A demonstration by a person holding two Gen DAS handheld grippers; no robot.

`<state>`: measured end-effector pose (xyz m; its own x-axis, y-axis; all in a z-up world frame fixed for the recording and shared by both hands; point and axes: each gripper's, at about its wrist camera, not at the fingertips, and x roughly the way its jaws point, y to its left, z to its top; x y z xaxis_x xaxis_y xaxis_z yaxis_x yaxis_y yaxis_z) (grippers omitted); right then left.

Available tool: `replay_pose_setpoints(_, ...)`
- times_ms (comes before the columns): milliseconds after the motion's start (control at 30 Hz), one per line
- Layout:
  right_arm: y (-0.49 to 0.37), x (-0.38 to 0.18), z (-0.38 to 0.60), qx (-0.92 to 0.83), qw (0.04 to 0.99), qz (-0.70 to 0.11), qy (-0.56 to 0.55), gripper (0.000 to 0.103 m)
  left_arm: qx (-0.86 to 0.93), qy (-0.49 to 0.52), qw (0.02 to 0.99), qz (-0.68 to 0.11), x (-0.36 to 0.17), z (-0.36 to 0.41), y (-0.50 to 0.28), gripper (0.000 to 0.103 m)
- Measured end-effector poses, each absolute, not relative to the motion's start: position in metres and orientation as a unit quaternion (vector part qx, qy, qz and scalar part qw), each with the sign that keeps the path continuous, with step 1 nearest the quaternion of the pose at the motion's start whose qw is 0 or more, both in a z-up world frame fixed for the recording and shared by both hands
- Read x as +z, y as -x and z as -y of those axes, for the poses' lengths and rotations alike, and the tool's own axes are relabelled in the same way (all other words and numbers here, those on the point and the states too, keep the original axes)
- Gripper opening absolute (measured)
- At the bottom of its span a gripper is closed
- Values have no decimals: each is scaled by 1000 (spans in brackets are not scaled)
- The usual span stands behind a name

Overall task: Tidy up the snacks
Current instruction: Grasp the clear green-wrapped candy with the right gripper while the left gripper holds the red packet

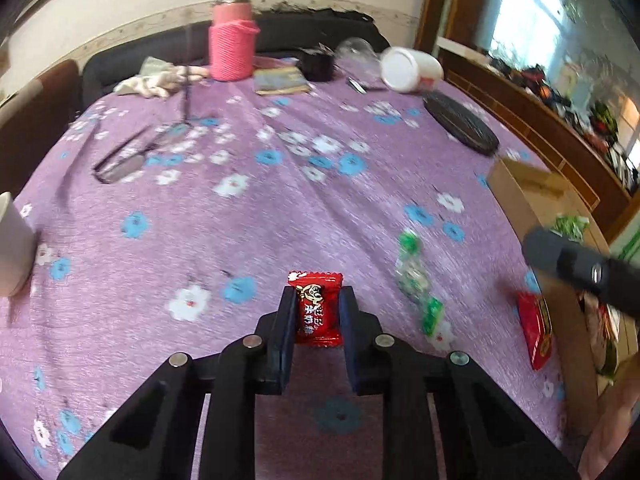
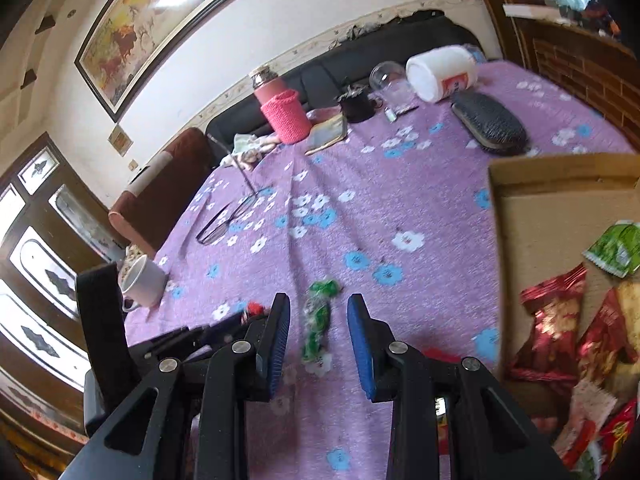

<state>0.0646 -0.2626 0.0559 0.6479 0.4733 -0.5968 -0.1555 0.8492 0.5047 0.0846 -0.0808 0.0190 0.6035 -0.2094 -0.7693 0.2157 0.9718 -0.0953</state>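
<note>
Left gripper [image 1: 319,312] pinching a red candy [image 1: 317,309] between its pads, wrapper upright, top edge poking out past the fingertips, lifted a little off the purple tablecloth [image 1: 200,208] by the look of it, though hard to be sure from this angle. Right gripper [image 2: 319,316] spread wide, nothing between the pads, lined up over a green candy [image 2: 318,322] lying lengthwise on the cloth. Cardboard box [image 2: 552,208] off to the right, already holding several red and green snack packets [image 2: 552,320]. Another red packet [image 1: 534,330] on the cloth just beside the box wall.

For the left side: keep the squeeze steady, carry across to the box at a height that passes over its wall, let go only once past the rim and above a bare patch. Worth avoiding a crossing path with the right tool, which sits between the candy and the box.

For the right side: come straight down so the pads straddle the green wrapper at its fatter middle, not the twisted ends, which would slip. Close along the short axis; slight rotation may help, since the wrapper runs almost parallel to the fingers. Light pressure only — soft filling likely. Mug [image 2: 144,280], glasses [image 2: 228,216] and pink bottle [image 2: 284,112] well apart from the work area.
</note>
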Motion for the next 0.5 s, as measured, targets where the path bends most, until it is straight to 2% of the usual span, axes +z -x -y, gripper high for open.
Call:
replay_pose_setpoints(267,-84,32,240,200,831,-448,-260,33,-94,21,904,-417,29,60,-90,20)
replay_pose_setpoints(500,-104,29,219,144,846,-471,-206,32,-93,44,901,-422,30,51,-92,20)
